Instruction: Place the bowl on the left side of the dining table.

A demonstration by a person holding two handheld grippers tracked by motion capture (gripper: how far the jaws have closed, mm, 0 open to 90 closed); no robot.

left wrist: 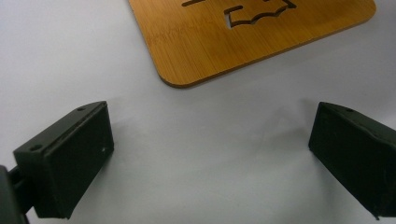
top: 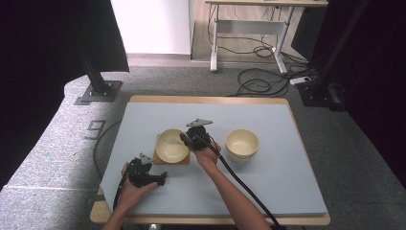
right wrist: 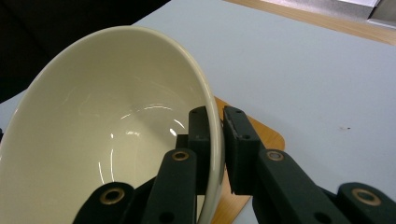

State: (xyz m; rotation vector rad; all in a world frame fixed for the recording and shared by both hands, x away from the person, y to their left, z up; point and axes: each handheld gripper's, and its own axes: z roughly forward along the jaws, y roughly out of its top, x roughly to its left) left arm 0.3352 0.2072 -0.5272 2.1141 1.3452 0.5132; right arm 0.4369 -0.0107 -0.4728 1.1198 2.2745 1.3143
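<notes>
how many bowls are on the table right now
2, perhaps more. One bowl sits over the wooden trivet, its rim pinched by the right gripper. The other bowl stands to its right and looks like a stack, maybe hiding another.

One sign can be read: a large grey "9" [top: 96, 128] on the grey carpet [top: 57, 143], just left of the table's [top: 287, 191] far left corner. The wooden board [left wrist: 219, 42] carries a cut-out shape, not lettering. The bowls carry no readable print.
</notes>
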